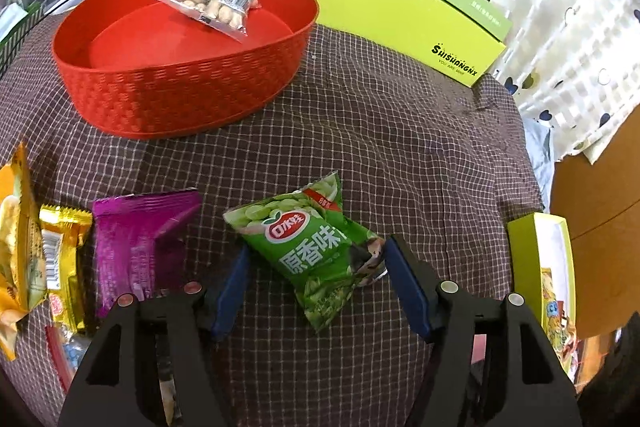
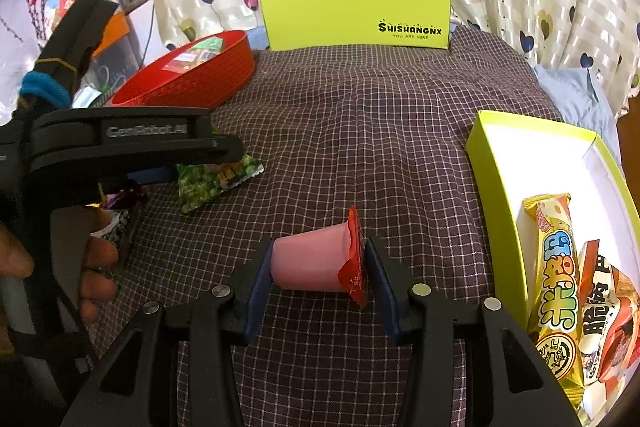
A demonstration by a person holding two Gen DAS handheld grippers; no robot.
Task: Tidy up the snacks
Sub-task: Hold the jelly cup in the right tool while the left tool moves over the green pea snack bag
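Lying between the spread fingers of the left gripper point(image 1: 314, 263) — pea packet point(image 1: 316, 251); sitting behind, basket point(image 1: 180, 83) holding peanut bag point(image 1: 216, 1); standing right — box point(image 1: 408, 15).

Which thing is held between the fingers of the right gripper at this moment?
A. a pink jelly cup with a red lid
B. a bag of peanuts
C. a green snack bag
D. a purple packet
A: in the right wrist view the right gripper is closed on the pink jelly cup, one blue finger at its base and the other at its red lid.
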